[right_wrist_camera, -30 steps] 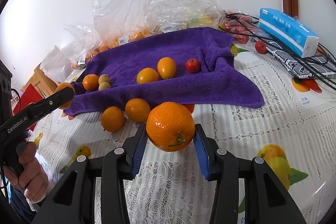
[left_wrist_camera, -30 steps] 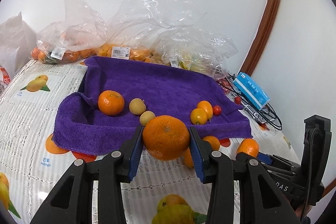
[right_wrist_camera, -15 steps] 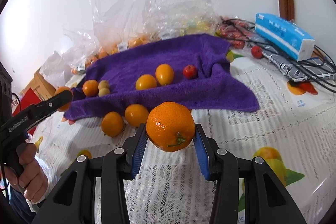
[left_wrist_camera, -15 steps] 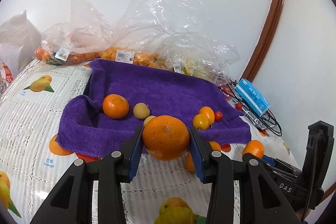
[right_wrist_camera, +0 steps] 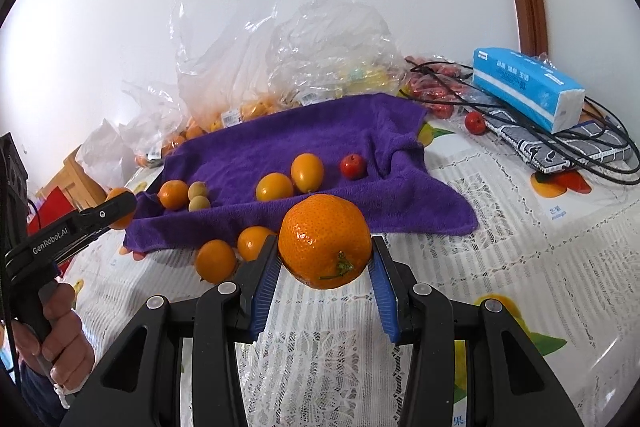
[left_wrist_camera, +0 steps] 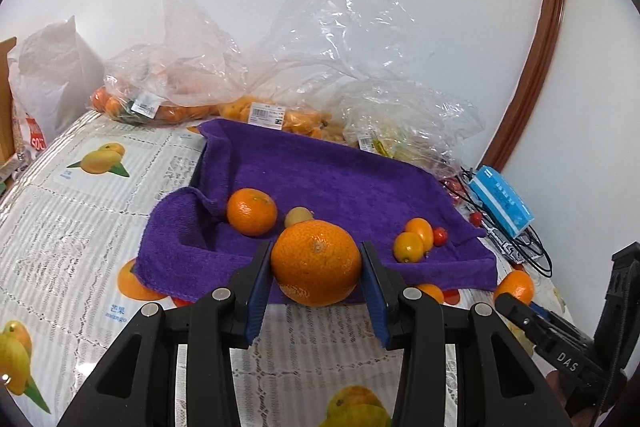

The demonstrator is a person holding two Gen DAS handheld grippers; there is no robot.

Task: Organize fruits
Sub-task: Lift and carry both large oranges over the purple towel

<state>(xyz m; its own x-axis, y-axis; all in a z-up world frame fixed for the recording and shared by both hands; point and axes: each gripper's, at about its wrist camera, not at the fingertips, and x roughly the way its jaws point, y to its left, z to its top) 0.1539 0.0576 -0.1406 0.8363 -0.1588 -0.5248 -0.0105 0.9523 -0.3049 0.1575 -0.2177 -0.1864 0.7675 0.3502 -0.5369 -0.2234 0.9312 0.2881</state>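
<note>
Left wrist view: my left gripper [left_wrist_camera: 316,263] is clamped on an orange [left_wrist_camera: 316,263], held above the towel [left_wrist_camera: 340,183] edge. My right gripper [right_wrist_camera: 325,255] pinches a second orange [right_wrist_camera: 325,241]. I'd lower each beside the tangerine [left_wrist_camera: 252,211], then release gently so neither rolls.

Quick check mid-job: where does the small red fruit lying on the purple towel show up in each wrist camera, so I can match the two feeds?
Left wrist: the small red fruit lies right of centre, near the purple towel's right edge, touching the two small oval orange fruits.
Right wrist: it sits just right of centre, above the gripped orange, right of those ovals.
Shared landmark: the blue tissue pack.
</note>
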